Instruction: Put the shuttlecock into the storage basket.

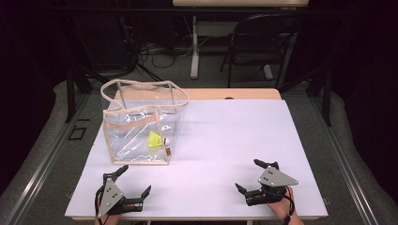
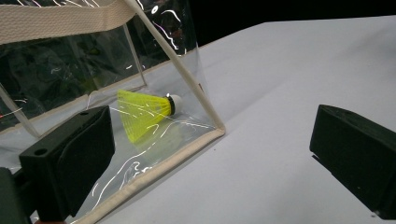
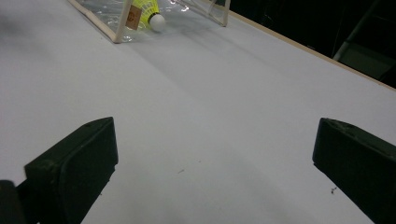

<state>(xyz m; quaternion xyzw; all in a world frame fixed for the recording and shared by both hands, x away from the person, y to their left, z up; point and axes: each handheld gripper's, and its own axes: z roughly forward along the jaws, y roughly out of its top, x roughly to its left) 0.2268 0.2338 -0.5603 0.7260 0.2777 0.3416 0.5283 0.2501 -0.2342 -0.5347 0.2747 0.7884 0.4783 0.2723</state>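
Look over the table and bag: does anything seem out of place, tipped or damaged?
Nothing stands out. The clear bag stands upright on the white table, the yellow shuttlecock lies on its side inside it, and both tools, left and right, are open and empty.

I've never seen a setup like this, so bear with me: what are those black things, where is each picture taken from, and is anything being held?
A person sits at a table with hand-held tongs: left tongs, right tongs. One picture looks down from above; the other two come from cameras riding on each pair of tongs, so the black blocks at the bottom are their jaws. On the table stands a clear bag with a yellow shuttlecock inside. Both tongs are open and hold nothing.
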